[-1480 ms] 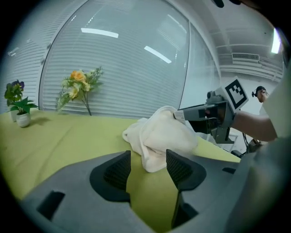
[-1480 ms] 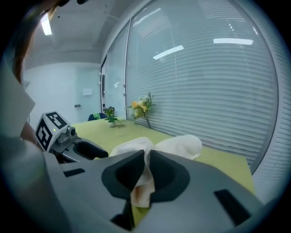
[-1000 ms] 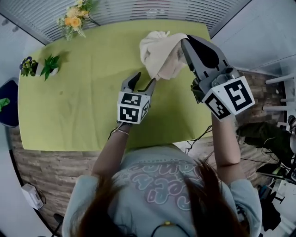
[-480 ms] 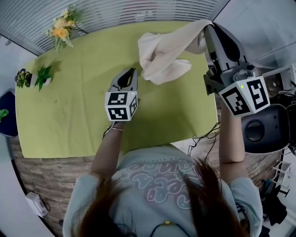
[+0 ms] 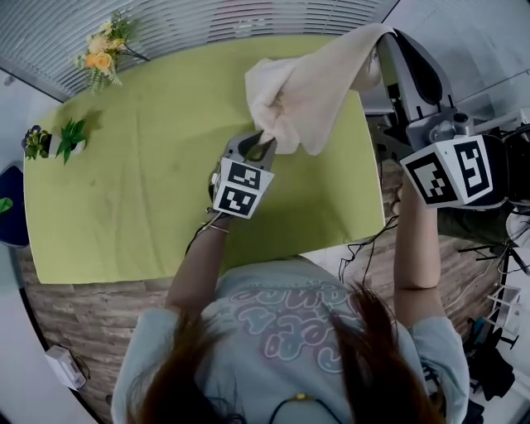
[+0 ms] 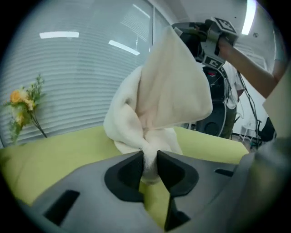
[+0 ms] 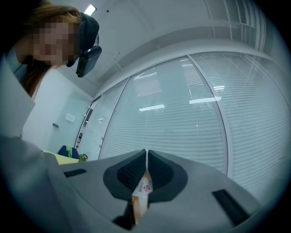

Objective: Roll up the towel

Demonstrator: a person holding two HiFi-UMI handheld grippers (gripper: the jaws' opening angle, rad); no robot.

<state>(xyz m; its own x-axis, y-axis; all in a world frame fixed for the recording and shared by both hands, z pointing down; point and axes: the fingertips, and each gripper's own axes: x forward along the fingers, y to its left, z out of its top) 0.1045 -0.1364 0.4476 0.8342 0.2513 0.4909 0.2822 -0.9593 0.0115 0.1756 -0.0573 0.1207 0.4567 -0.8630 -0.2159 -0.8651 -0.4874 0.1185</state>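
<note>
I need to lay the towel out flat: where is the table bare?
The green table is bare across its middle and near left, between the small potted plants at the left and the hanging towel. Crowded: the far left corner with the flowers, and under the towel.

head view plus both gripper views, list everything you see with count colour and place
towel: 1, cream, hanging above the table's far right part
tag: 1, white with red print, between the right jaws
table: 1, yellow-green top, centre
flower bunch: 1, orange and yellow, far left corner
small potted plants: 2, green, left edge
blinds: white, behind the table
floor: wood-look, around the table
person: 1, pale blue shirt, bottom
left hand-held gripper: 1, grey, jaws just opened wider, towel's low bunch pinched between them
right hand-held gripper: 1, grey, high at right, shut on towel's top corner
</note>
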